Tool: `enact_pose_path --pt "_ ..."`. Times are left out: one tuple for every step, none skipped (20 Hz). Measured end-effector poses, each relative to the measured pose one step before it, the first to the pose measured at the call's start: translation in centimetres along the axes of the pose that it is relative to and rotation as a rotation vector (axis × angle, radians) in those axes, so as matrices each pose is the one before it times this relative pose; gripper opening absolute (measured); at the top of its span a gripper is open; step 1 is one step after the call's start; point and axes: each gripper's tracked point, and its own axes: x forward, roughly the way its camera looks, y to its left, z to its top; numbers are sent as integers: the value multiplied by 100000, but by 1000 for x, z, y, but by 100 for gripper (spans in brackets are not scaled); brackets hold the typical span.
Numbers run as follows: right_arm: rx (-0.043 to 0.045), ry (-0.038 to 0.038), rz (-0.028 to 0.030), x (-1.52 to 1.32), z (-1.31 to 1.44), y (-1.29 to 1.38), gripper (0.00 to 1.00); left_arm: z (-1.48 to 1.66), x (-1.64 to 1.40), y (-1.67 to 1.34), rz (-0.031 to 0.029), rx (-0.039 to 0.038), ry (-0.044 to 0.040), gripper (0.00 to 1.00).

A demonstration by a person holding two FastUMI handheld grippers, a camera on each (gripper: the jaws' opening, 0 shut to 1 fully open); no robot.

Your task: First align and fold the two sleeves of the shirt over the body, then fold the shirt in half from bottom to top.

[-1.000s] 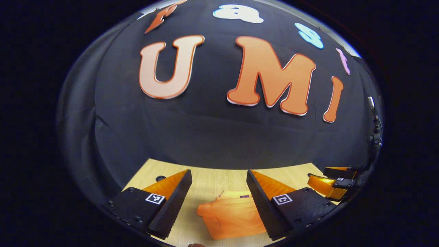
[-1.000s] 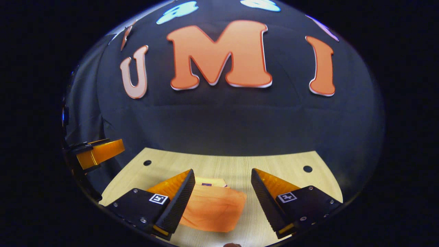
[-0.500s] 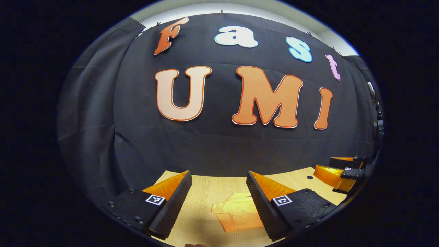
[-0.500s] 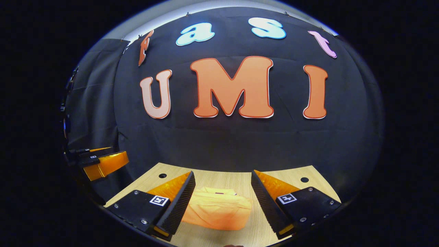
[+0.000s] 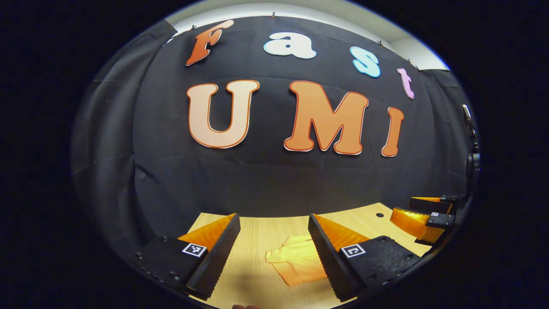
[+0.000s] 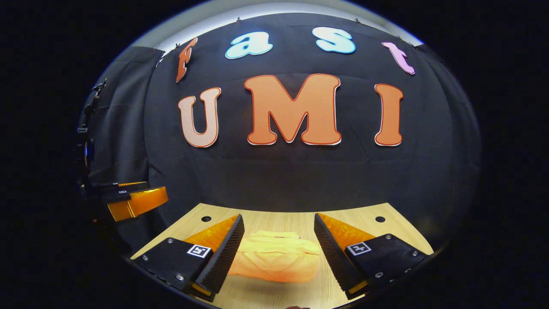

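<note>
Folded orange cloth shirt (image 6: 274, 257) lies compact on pale wooden table (image 6: 274, 216); left gripper (image 5: 270, 253) and right gripper (image 6: 279, 253) hover at its 6 o'clock side, jaws apart and empty, seemingly because folding looks complete

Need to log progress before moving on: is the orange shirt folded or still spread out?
Folded. The shirt lies as a compact bundle on the table, no sleeves sticking out. Both hand-held grippers are open, clear of it.

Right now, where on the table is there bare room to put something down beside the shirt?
The pale wooden table is bare along its far edge, between the folded orange shirt and the black cloth wall, and to the right past the round hole. In the left gripper view, bare wood lies left of the shirt. It is crowded only at the shirt.
</note>
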Motion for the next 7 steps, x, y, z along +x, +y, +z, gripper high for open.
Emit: enact_pose_path --pt "1349 154 -1134 -224 -34 -286 99 -35 114 39 -950 -543 394 98" --pt "1343 112 -1009 -112 153 -181 99 -187 377 -185 -1005 -268 504 98" --pt "1121 -668 -978 -149 68 -389 99 -153 215 -178 -887 30 745 98" --pt "556 -1354 -913 -262 165 -393 99 -104 322 -275 -824 377 585 98" --pt "-20 -1232 -1297 -267 242 -532 99 -26 69 -157 -440 378 231 98" --pt "-256 -929 -1291 -91 -33 -533 99 84 -114 -39 -128 137 53 98" --pt "-82 67 -1262 -276 -93 -408 99 79 -129 -79 -3 -141 135 98"
